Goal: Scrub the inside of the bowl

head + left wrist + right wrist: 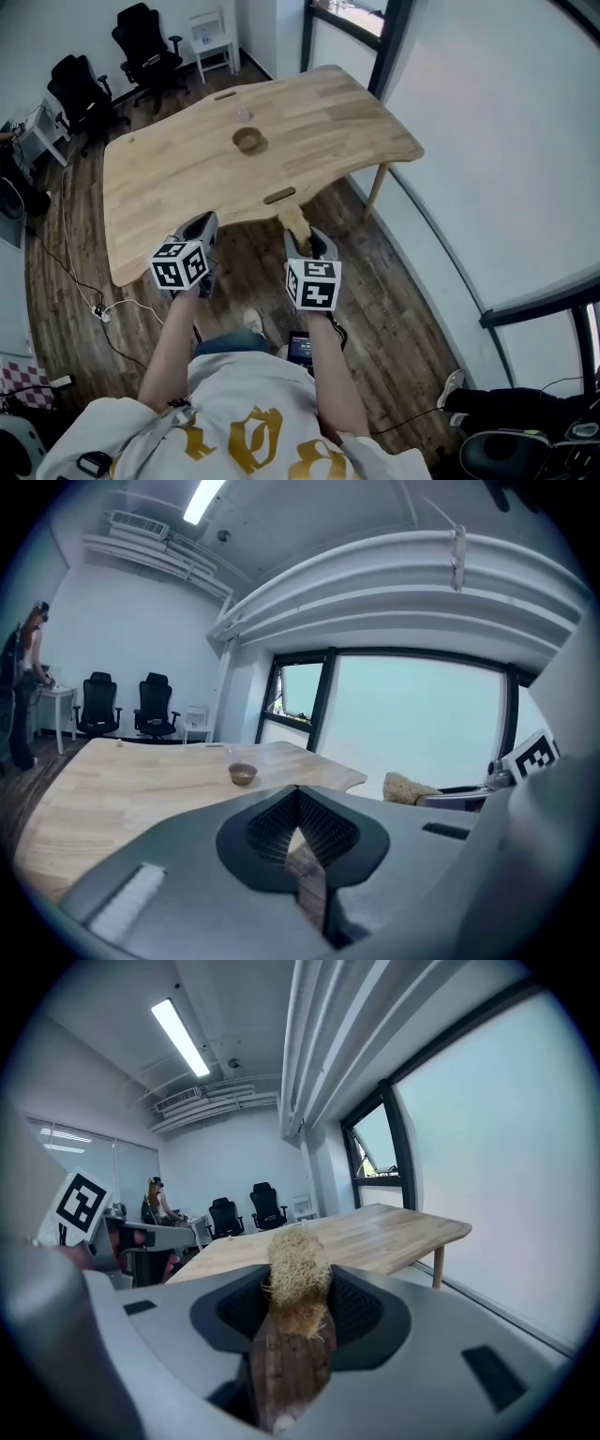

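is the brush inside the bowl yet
No, the right claw holds the brush by the table edge, well away from the bowl.

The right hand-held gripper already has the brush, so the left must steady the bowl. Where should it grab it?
Probably the bowl's left rim, one jaw inside and one outside, coming down from above. It stands upright and open on the table, so the rim is exposed, and the middle stays free for the brush.

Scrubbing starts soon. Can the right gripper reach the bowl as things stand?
Probably not yet: the right gripper, holding the brush, hangs short of the table; the bowl sits mid-table, nothing blocking it.
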`<action>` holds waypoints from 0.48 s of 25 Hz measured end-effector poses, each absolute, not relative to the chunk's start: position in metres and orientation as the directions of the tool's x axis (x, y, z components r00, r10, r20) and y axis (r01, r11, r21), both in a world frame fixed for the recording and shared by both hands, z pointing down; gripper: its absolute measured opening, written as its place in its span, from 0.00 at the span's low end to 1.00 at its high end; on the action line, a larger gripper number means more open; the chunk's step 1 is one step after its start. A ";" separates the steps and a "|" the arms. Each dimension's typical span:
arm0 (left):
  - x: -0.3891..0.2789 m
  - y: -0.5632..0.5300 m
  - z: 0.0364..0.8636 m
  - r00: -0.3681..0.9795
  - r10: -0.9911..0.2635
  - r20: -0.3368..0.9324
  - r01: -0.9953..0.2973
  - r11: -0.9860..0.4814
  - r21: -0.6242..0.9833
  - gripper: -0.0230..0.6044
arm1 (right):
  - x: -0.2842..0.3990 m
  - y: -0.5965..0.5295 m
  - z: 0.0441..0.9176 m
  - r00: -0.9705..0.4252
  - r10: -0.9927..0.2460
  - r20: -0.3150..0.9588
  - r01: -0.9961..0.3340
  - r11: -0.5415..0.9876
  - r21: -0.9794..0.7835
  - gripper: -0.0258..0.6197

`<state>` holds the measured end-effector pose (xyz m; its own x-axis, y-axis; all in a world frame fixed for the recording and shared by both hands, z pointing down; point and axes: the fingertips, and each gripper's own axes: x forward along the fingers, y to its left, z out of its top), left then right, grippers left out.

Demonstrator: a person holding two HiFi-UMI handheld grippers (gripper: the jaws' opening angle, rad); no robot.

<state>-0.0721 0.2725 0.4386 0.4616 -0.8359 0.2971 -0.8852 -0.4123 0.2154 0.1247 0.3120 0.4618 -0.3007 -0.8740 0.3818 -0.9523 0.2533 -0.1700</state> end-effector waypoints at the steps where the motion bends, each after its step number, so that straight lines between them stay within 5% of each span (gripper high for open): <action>1: -0.070 0.269 0.440 0.470 -0.832 0.296 -0.880 -0.415 0.230 0.04 | 0.125 0.308 0.462 -0.311 -0.872 0.379 -0.949 0.261 -0.178 0.31; 12: -0.060 0.167 0.457 0.514 -0.819 0.256 -0.845 -0.433 0.313 0.04 | 0.120 0.201 0.478 -0.364 -0.845 0.391 -0.931 0.321 -0.172 0.31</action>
